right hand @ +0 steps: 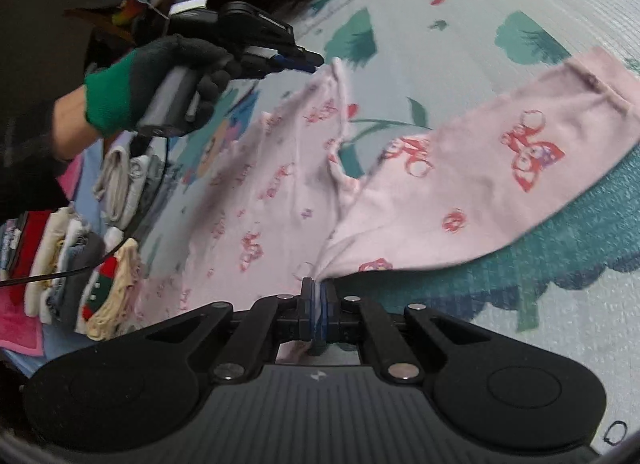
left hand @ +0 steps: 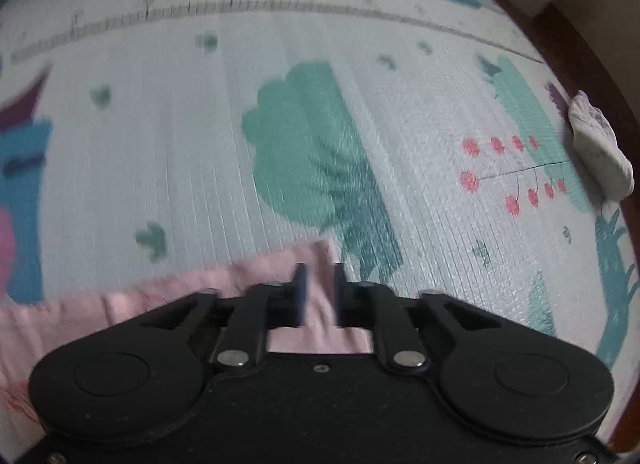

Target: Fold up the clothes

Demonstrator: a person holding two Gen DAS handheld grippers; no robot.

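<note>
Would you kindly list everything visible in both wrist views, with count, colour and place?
pink garment: one, pale pink with red prints, spread over the mat, lifted at two points
play mat: one, pale with green trees and red dots, underneath
folded clothes: several, mixed colours, stacked at left
white bundle: one, mat's right edge
gloved hand: one, black with green cuff, holding left gripper
left gripper: black, garment between jaws
right gripper: black, shut on garment
</note>
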